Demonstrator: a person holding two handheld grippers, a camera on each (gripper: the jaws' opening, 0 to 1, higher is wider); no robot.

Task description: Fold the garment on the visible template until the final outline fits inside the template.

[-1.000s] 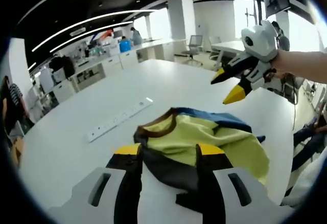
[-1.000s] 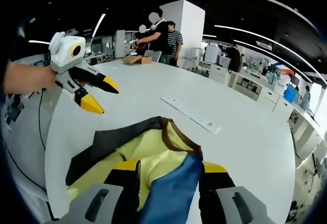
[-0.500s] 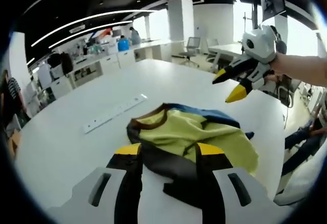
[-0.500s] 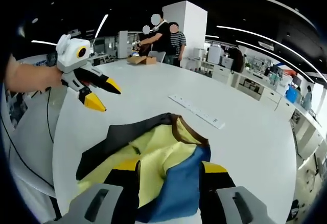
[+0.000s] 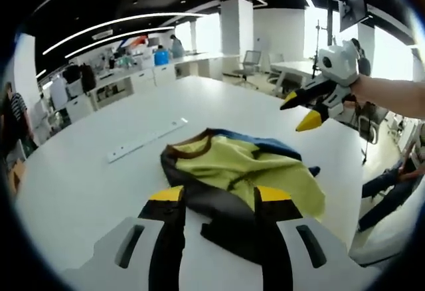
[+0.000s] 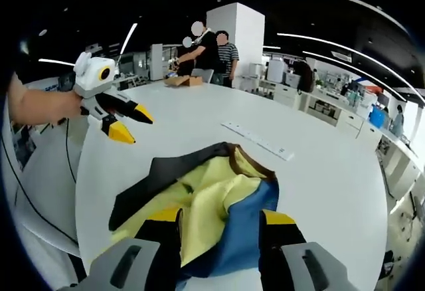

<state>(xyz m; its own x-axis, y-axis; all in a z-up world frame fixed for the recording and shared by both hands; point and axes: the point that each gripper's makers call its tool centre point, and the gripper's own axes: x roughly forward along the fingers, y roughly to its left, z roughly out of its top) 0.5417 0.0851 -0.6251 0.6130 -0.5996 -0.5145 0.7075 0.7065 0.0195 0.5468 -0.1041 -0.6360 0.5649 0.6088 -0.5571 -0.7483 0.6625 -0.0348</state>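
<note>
Garment [image 5: 246, 175] lay crumpled on the white table [image 5: 86, 185], in yellow-green, dark grey and blue panels with a brown collar. In the left gripper view it sat just ahead of the left gripper [image 5: 217, 201], whose jaws stood apart over its near dark edge, clamping nothing. Right gripper [image 5: 311, 108] hung in the air above the table beyond the garment's far side, jaws apart, yellow tips pointing down toward the cloth, not touching it.

In the right gripper view the garment [image 6: 206, 204] lay between and ahead of the right gripper [image 6: 219, 228], the blue panel nearest, jaws apart and empty. Left gripper [image 6: 129, 123] hovered well above the tabletop, a hand [image 6: 40, 105] behind it, jaws parted.

A white power strip [image 6: 257, 139] lay flat on the table [image 6: 332, 171] beyond the collar, apart from the garment. Two people [image 6: 209, 42] stood at the far end by a cardboard box [image 6: 178, 80].
</note>
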